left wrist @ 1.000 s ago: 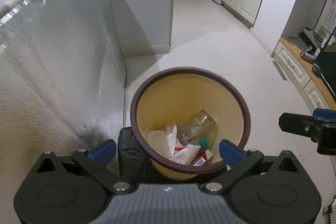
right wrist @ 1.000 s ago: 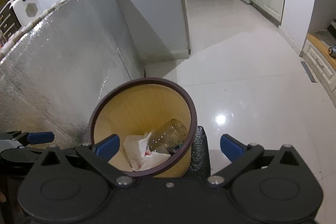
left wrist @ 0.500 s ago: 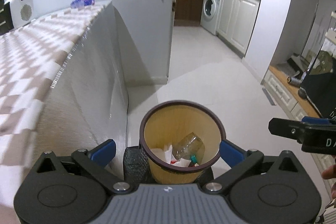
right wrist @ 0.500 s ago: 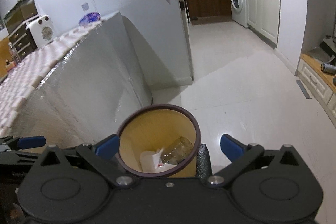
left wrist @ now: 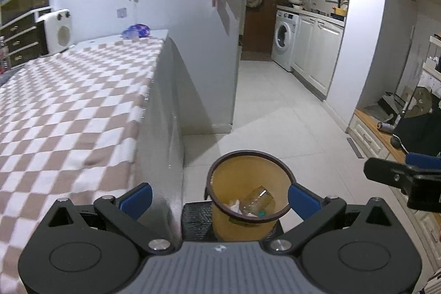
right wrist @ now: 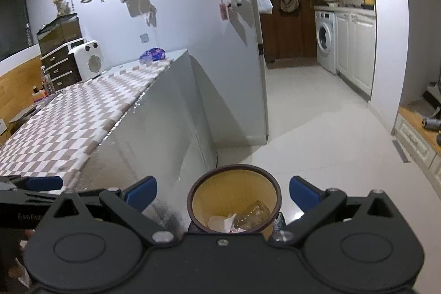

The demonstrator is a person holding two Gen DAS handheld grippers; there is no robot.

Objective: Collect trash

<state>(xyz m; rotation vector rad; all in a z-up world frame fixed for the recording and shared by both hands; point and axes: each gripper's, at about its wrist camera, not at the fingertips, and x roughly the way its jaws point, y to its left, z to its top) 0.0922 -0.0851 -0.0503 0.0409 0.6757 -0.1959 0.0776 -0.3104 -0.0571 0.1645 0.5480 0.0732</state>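
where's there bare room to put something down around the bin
The checkered tabletop is bare up to the purple wrapper at its far end. The floor is open between bin and washer. It is tight between bin and table side, where a black object stands.

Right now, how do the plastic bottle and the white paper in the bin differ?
The plastic bottle is clear and keeps its shape; the white paper is opaque and crumpled. The bottle lies tilted toward the right side, the paper to its left. Both sit at the bottom of the yellow bin.

black hand-held gripper (left wrist: 220, 200) bodies, blue fingertip pads (left wrist: 137, 196), silver screws.
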